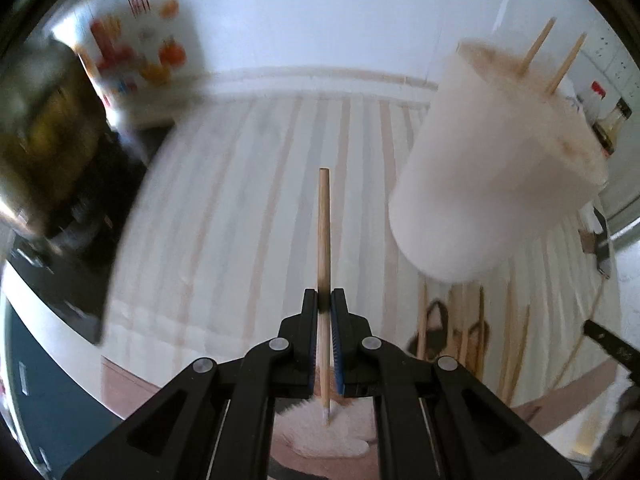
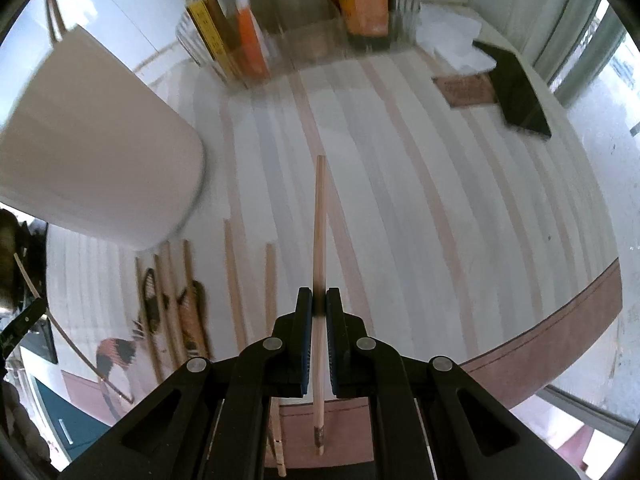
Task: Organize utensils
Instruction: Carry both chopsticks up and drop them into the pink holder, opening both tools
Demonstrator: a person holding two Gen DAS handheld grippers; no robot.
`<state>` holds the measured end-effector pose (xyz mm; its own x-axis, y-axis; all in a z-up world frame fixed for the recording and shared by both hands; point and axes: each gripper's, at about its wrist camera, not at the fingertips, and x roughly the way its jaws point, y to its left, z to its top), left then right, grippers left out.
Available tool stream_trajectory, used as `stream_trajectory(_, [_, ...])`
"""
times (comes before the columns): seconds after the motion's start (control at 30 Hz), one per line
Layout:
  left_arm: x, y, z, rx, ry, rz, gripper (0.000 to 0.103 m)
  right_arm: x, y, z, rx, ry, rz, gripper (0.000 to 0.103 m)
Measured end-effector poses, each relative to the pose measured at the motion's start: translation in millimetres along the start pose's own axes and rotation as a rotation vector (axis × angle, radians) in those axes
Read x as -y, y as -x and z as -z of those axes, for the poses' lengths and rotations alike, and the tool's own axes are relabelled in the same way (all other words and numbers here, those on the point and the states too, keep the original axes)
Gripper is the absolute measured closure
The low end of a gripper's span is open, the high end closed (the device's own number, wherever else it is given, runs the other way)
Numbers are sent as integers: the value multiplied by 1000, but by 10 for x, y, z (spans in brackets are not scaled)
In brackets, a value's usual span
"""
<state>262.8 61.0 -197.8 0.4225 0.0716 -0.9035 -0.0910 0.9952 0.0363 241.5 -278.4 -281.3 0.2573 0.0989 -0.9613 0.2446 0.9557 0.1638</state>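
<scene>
Two slim round wooden chopsticks: your left gripper (image 1: 324,300) clamps one chopstick (image 1: 324,232), your right gripper (image 2: 319,300) another (image 2: 320,232), near the smooth white cup (image 1: 496,160).

striped cloth (image 2: 420,200) lies open ahead; white cup (image 2: 100,152) and loose chopsticks (image 2: 236,280) crowd the left.

Both wrist views look down, seemingly close, sharing the striped tablecloth (image 1: 248,208).

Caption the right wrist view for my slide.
Right claw shut on a thin wooden chopstick above the striped tablecloth, white plastic cup at left.
</scene>
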Motion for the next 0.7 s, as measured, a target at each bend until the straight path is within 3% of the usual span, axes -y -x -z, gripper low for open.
stream_trajectory(0.17, [51, 377, -166, 135, -25, -40, 99, -129, 259, -81, 114, 29, -5, 96])
stream_trajectory(0.37, [-2, 708, -395, 205, 19, -13, 99, -308, 653, -296, 216, 59, -34, 96])
stream_trajectory(0.7, [-57, 1499, -885, 352, 92, 51, 99, -647, 1444, -772, 369, 58, -199, 96])
